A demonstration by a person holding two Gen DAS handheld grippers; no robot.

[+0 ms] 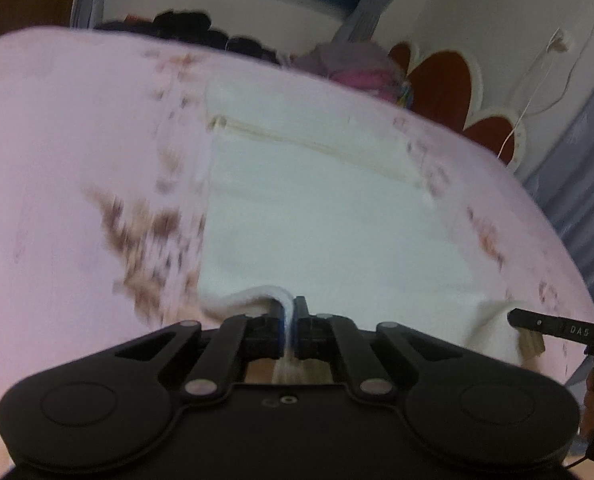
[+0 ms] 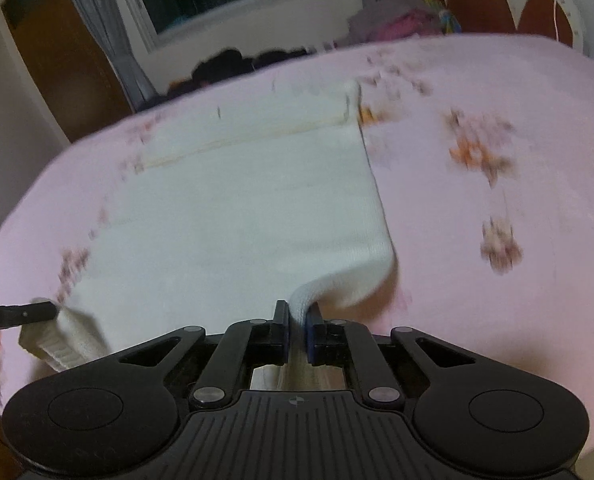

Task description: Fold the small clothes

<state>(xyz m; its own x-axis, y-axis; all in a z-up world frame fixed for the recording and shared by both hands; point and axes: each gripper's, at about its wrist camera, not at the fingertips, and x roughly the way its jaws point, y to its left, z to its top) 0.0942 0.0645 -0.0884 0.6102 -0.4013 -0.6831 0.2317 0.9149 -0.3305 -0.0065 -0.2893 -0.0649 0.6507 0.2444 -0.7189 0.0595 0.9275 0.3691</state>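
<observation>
Spread flat on a pink floral bed [image 1: 57, 140]: a white knit garment [image 1: 317, 208], its far end marked by a cream seam. Left tool [image 1: 289, 320] pinched tight on the near hem at the garment's left corner, a ridge of white knit squeezed up between the pads; right tool [image 2: 297, 322] clamped likewise on the near right corner, fabric bunched over its right pad. Both corners raised a little off the bed, the rest lying flat. Likely step in hand: carrying the near edge up and over toward the far seam for a first fold. Best done with both tools kept level with each other and equally far apart, so the hem stays taut and square; lifted just high enough to clear the lower layer, then laid down with edges aligned before letting go. Risk of a skewed crease if one side leads.
</observation>
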